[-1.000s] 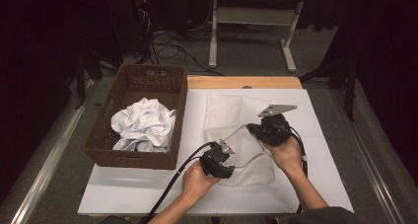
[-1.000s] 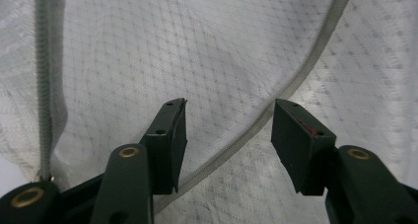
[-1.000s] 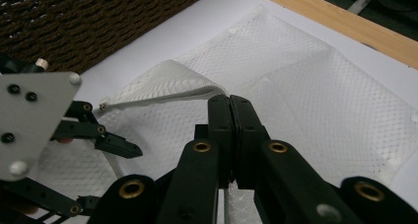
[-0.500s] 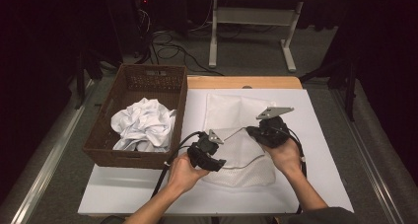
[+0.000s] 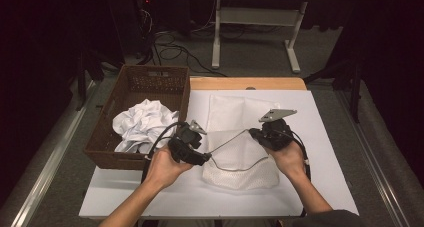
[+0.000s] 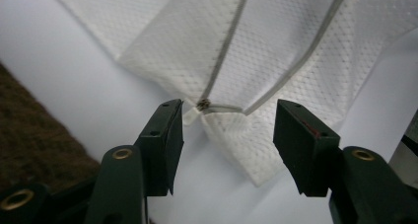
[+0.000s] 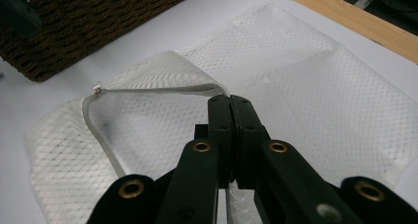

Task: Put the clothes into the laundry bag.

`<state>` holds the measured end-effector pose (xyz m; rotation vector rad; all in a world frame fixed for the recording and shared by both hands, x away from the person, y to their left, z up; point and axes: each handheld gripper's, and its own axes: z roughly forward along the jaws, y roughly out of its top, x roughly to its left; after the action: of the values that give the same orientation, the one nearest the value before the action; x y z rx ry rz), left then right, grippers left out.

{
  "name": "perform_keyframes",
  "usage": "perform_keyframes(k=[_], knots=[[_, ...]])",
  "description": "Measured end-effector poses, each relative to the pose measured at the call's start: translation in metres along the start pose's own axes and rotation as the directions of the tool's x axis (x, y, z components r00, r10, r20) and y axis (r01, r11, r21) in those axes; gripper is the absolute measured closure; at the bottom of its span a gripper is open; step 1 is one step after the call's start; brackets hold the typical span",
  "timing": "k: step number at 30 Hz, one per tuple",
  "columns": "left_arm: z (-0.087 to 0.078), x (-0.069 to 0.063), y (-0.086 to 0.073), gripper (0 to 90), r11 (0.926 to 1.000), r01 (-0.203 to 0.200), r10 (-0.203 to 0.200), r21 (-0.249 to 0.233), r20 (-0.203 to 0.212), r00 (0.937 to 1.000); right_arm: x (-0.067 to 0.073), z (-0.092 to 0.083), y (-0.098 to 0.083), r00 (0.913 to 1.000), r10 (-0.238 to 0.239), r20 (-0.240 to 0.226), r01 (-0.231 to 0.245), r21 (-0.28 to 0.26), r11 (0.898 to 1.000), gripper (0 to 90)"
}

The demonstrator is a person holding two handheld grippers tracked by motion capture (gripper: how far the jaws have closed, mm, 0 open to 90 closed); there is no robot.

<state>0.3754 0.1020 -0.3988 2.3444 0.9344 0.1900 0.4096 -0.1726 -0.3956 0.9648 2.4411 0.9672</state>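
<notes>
Your right gripper (image 7: 230, 101) has its fingers pinched together on the zipper edge of the white mesh laundry bag (image 7: 305, 95); your left gripper (image 6: 226, 118) stands half open and has just been widening, the zipper pull (image 6: 203, 104) between its fingers, untouched. That pull is plain in the left gripper view, a speck from above. The bag (image 5: 235, 122) lies on the white bench (image 5: 325, 137), long axis running away from you. The wicker basket (image 5: 150, 79) beside it holds crumpled white cloth (image 5: 140, 124).

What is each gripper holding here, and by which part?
Right gripper pinches the mesh bag by its zipper edge; left gripper holds nothing.
</notes>
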Motion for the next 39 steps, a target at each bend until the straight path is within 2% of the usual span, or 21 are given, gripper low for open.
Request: perform_keyframes(k=[6,11,12,13,15,18,19,22,23,24,25,26,28,30,31,33,35,37,38,39], knots=[[-0.015,0.011,-0.004,43.4,0.9997,0.023,-0.023,-0.005,-0.039,0.9990,0.000,-0.001,0.000,0.9999,-0.010,0.009,0.010,0.003,1.000,89.8],[-0.031,0.027,-0.008,41.7,0.9988,0.049,-0.049,0.002,-0.071,0.9963,0.000,-0.001,-0.002,0.9998,-0.011,0.014,0.011,0.002,1.000,89.8],[-0.040,0.037,-0.009,41.3,0.9979,0.065,-0.064,0.003,-0.100,0.9930,-0.001,-0.002,-0.002,0.9998,-0.012,0.015,0.012,0.003,1.000,89.8],[-0.040,0.037,-0.009,40.9,0.9979,0.065,-0.064,0.003,-0.100,0.9930,-0.001,-0.002,-0.003,0.9997,-0.011,0.021,0.012,-0.002,1.000,89.8],[-0.048,0.049,-0.010,40.5,0.9962,0.086,-0.085,0.004,-0.133,0.9875,-0.002,-0.002,-0.004,0.9997,-0.011,0.023,0.011,-0.008,1.000,89.8],[-0.057,0.063,-0.012,38.3,0.9929,0.118,-0.113,0.018,-0.171,0.9788,-0.003,-0.004,-0.004,0.9996,-0.008,0.028,0.008,-0.009,1.000,89.8],[-0.059,0.071,-0.015,35.7,0.9896,0.142,-0.136,0.023,-0.181,0.9740,-0.004,-0.004,-0.004,0.9996,-0.007,0.029,0.007,-0.010,1.000,89.7],[-0.057,0.078,-0.017,33.4,0.9867,0.158,-0.148,0.040,-0.191,0.9705,-0.004,-0.003,-0.004,0.9996,-0.005,0.029,0.006,-0.012,1.000,89.7],[-0.054,0.085,-0.020,31.2,0.9806,0.183,-0.167,0.071,-0.186,0.9683,-0.004,-0.001,-0.004,0.9996,-0.011,0.027,0.011,-0.009,1.000,89.7],[-0.054,0.085,-0.020,29.2,0.9806,0.183,-0.167,0.071,-0.186,0.9683,-0.004,-0.001,-0.004,0.9996,-0.011,0.027,0.011,-0.009,1.000,89.7],[-0.051,0.088,-0.022,29.2,0.9775,0.194,-0.175,0.082,-0.200,0.9641,-0.004,-0.001,-0.005,0.9995,-0.015,0.026,0.016,-0.004,1.000,89.7],[-0.049,0.092,-0.024,25.0,0.9758,0.200,-0.177,0.090,-0.211,0.9613,-0.003,0.000,-0.005,0.9996,-0.009,0.026,0.009,-0.003,1.000,89.7],[-0.045,0.098,-0.028,23.5,0.9721,0.213,-0.190,0.097,-0.204,0.9604,-0.003,-0.001,-0.005,0.9995,-0.011,0.028,0.011,0.003,1.000,89.7],[-0.040,0.100,-0.030,20.0,0.9707,0.212,-0.187,0.112,-0.205,0.9608,-0.003,-0.001,-0.006,0.9994,-0.017,0.031,0.017,0.003,1.000,89.7],[-0.037,0.100,-0.030,18.4,0.9706,0.203,-0.174,0.129,-0.205,0.9632,-0.003,-0.001,-0.006,0.9995,-0.013,0.030,0.013,0.008,1.000,89.7],[-0.032,0.101,-0.030,15.7,0.9701,0.193,-0.157,0.147,-0.222,0.9622,-0.003,0.000,-0.006,0.9994,-0.015,0.032,0.015,0.011,1.000,89.7],[-0.026,0.102,-0.030,15.2,0.9681,0.192,-0.149,0.161,-0.244,0.9582,-0.002,0.000,-0.005,0.9993,-0.022,0.031,0.022,0.014,1.000,89.7],[-0.019,0.102,-0.029,15.7,0.9684,0.171,-0.118,0.181,-0.271,0.9553,-0.001,0.001,-0.005,0.9988,-0.032,0.038,0.032,0.018,0.999,89.7],[-0.015,0.101,-0.028,15.7,0.9670,0.159,-0.097,0.199,-0.293,0.9513,-0.001,0.001,-0.005,0.9988,-0.032,0.038,0.032,0.018,0.999,89.7],[-0.010,0.100,-0.028,19.4,0.9641,0.152,-0.077,0.218,-0.316,0.9456,0.000,0.003,-0.004,0.9978,-0.037,0.054,0.036,0.021,0.999,89.7]])
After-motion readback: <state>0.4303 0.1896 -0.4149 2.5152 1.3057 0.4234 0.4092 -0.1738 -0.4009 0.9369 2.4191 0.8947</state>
